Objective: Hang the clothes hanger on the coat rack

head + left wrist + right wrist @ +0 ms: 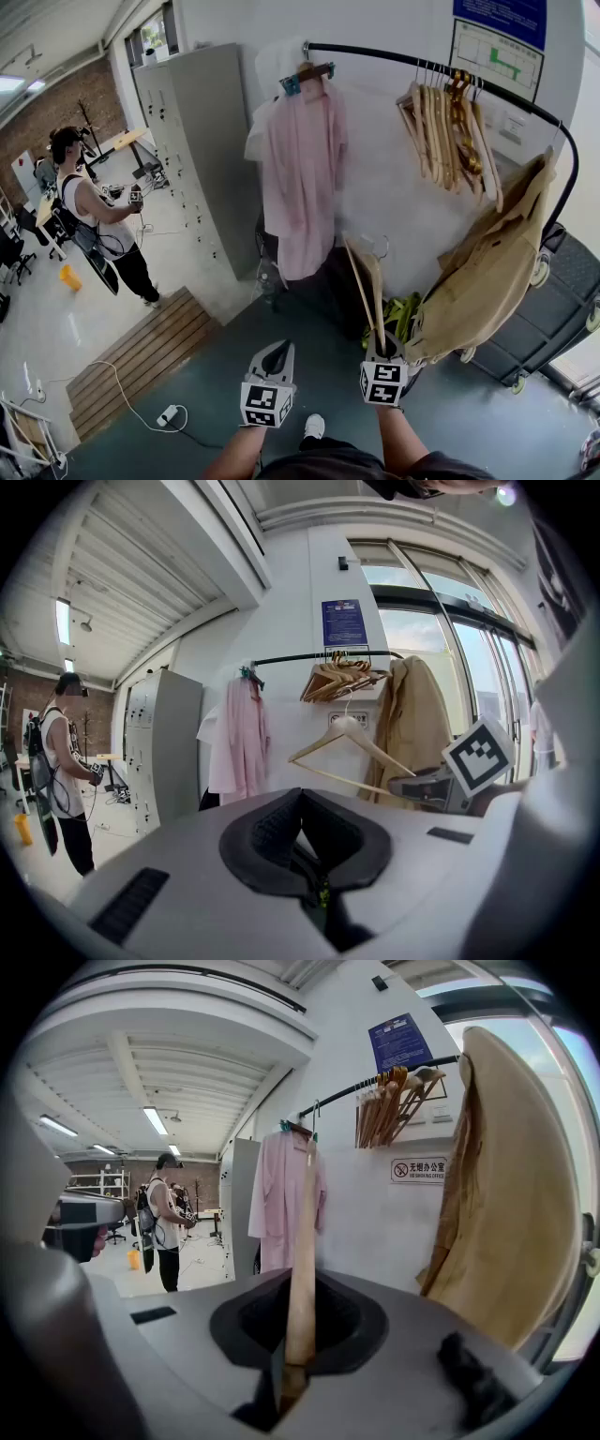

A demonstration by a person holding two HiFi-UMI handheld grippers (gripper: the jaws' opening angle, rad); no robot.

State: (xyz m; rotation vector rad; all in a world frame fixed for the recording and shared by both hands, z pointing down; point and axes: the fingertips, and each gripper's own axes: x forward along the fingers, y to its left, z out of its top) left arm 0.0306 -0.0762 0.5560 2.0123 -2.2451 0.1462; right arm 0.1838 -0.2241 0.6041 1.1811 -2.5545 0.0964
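A light wooden clothes hanger [367, 281] stands upright in front of me, one end clamped in my right gripper [382, 349], which is shut on it. In the right gripper view the hanger's wood [303, 1241] rises straight out from between the jaws. The coat rack's black rail [441, 66] arches overhead, well above the hanger. My left gripper [277, 354] is shut and holds nothing, to the left of the right one. In the left gripper view the hanger [349, 752] and the rail [309, 655] show beyond the shut jaws.
On the rail hang a pink garment [302, 169], a bunch of several wooden hangers [450, 131] and a tan coat [497, 267]. A grey locker [192, 141] stands to the left. A person [98, 225] stands at far left. A wooden pallet [145, 361] and a cable lie on the floor.
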